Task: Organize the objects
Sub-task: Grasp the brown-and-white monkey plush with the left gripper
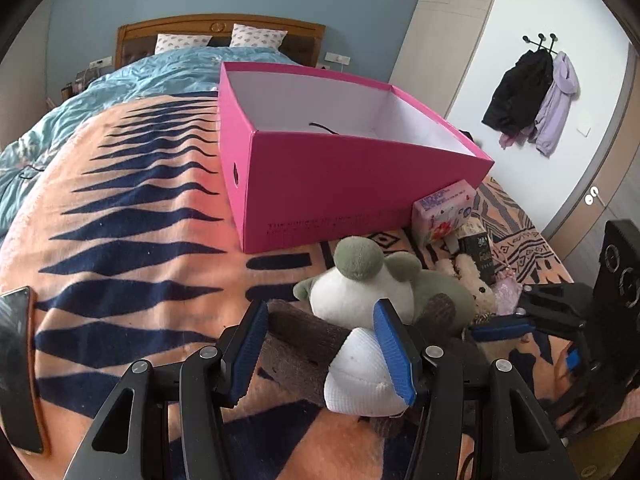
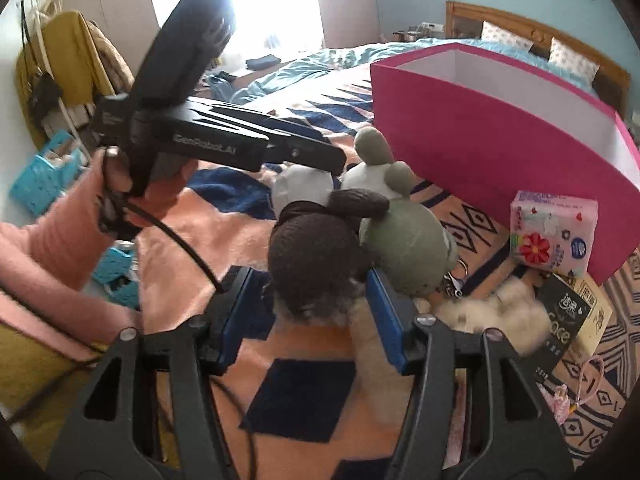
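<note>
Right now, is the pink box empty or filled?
Nearly empty: the pink box shows bare white inner walls, with only a thin dark cord visible; its floor is hidden.

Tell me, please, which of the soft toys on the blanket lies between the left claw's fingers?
The brown knitted plush toy with white feet; the green-and-white plush toy lies beyond the fingertips, and the small cream teddy bear sits further right.

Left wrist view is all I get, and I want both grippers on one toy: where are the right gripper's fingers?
Observer: The right gripper is open, with one finger on either side of the brown plush at its head.
Operator: Anything attached to the green plush that could snag?
Observer: A metal key ring lies at the green plush, on the side toward the pink box.
Operator: What is off the bed on the window side?
Observer: A blue basket stands on the floor there.
</note>
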Available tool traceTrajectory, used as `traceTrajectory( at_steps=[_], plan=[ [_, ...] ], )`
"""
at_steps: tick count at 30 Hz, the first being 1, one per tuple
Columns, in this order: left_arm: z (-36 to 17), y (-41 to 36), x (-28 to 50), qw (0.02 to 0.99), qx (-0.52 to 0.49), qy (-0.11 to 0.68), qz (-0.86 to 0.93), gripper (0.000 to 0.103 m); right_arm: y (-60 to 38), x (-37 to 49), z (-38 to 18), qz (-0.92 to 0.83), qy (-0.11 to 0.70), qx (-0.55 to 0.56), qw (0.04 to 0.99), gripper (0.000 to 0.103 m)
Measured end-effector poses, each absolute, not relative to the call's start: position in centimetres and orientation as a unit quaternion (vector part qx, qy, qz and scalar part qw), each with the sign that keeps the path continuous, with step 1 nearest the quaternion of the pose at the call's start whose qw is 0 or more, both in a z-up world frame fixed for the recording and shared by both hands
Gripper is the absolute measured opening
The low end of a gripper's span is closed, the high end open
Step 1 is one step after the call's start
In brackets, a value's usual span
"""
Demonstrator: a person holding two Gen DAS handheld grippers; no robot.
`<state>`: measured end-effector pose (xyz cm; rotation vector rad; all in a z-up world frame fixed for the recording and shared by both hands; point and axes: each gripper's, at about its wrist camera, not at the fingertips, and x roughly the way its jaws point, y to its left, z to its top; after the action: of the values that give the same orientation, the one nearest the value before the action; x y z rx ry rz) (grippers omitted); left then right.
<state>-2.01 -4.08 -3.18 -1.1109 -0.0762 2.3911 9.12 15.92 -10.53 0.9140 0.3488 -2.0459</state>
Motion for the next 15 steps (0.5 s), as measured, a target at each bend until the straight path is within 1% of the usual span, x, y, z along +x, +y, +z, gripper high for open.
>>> traceTrajectory(
  at_steps=[3,4,5,9,15],
  plan=[
    [-3.4,-4.2,-1.7,0.258,-0.409,-0.033,0.875,0.056,15.1,9.5,-11.2,-0.825,0.153,0.358,0.411,0.059],
    [-3.5,-4.3,-1.7,0.259,-0.410,-0.034,0.874,0.056,14.9,9.6,-11.3,-0.827,0.154,0.353,0.410,0.055],
    [-3.5,-4.4,-1.7,0.262,-0.412,-0.036,0.872,0.056,14.7,9.6,-11.4,-0.824,0.158,0.355,0.412,0.046],
    [-3.3,-4.7,-1.4,0.276,-0.409,-0.053,0.868,0.056,15.4,9.2,-10.1,-0.818,0.135,0.351,0.435,0.045],
    [-1.7,-5.2,-1.4,0.305,-0.386,-0.083,0.867,0.056,17.9,7.2,-5.9,-0.835,0.088,0.315,0.443,0.043]
  ],
)
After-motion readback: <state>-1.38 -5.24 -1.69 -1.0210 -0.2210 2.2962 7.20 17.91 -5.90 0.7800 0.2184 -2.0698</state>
